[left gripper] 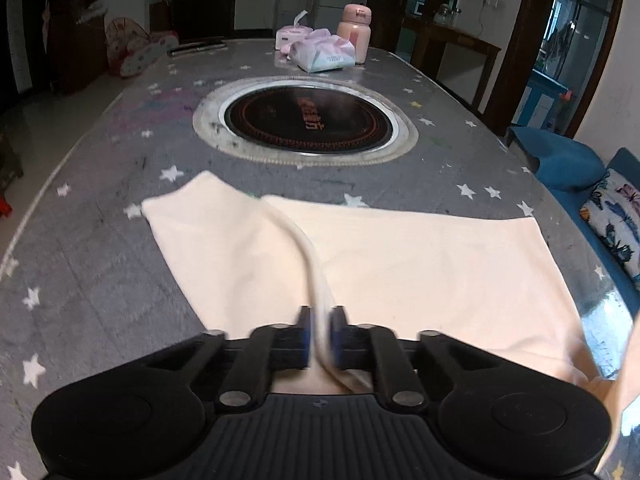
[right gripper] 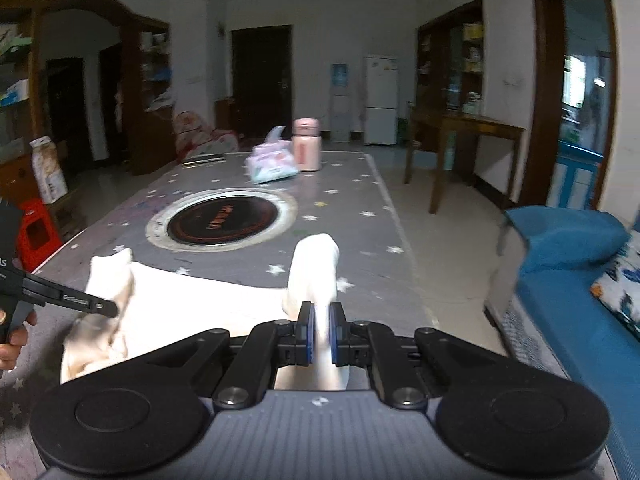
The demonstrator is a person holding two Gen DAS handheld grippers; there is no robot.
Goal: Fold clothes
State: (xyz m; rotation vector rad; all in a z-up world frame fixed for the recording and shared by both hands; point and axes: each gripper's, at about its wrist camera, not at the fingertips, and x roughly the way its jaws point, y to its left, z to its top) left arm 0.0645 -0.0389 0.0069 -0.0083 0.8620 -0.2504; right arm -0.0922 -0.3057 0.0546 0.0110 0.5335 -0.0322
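— Left gripper (left gripper: 322, 330) up close, clamped on a cloth (left gripper: 400, 256) ridge; the rest lies flat on the table (left gripper: 100, 240).

— And the right view?

— Right gripper (right gripper: 320, 330) pinches a raised fold of it above the table, short of the burner (right gripper: 222, 220).

The cream garment (left gripper: 400, 264) runs off the left wrist view's right edge and hides behind the left tongs (left gripper: 322, 336). In the right wrist view its lifted fold is motion-blurred, and the hand (right gripper: 10, 344) is cropped at the left edge.
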